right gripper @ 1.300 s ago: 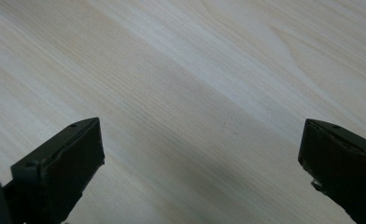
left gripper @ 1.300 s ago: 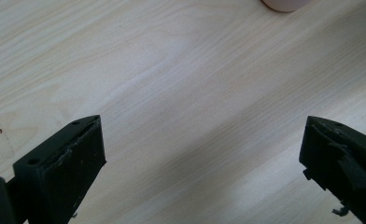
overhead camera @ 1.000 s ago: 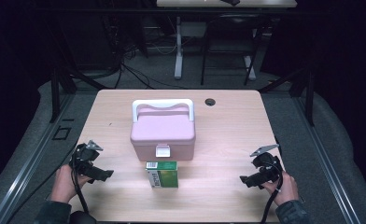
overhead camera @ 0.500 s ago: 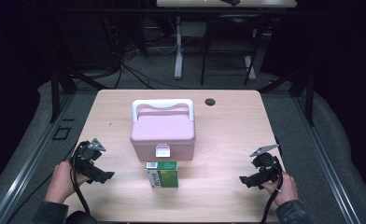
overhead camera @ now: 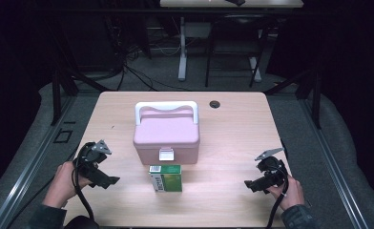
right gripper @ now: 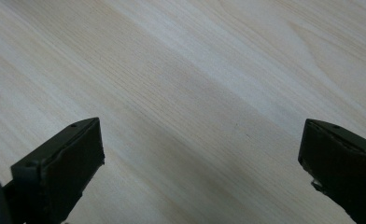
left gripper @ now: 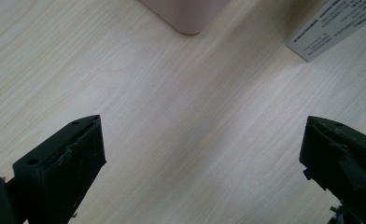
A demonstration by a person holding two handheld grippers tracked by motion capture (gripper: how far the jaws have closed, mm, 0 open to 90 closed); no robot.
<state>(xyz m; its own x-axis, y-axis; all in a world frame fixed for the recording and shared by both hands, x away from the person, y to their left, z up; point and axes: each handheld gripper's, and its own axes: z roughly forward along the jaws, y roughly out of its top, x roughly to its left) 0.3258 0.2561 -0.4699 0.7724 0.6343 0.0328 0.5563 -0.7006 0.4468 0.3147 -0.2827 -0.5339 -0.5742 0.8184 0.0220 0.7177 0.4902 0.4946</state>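
Note:
A pink lidded box (overhead camera: 166, 136) with a white handle and a front latch stands shut in the middle of the wooden table (overhead camera: 233, 129). Just in front of it lies a small green carton (overhead camera: 166, 178). My left gripper (overhead camera: 109, 181) is held low at the table's left front, open, its jaws aimed toward the carton. In the left gripper view the box corner (left gripper: 186, 16) and the carton's printed edge (left gripper: 333, 25) show beyond the wide-apart jaws (left gripper: 202, 154). My right gripper (overhead camera: 250, 184) hovers open at the right front, over bare wood (right gripper: 202, 149).
A round cable hole (overhead camera: 215, 103) sits near the table's far edge. Dark floor, cables and the legs of another desk (overhead camera: 182, 47) lie beyond the table. Metal rails run along both sides of the table.
My left gripper has shifted slightly toward the table's middle. The right gripper, the box and the carton have stayed put.

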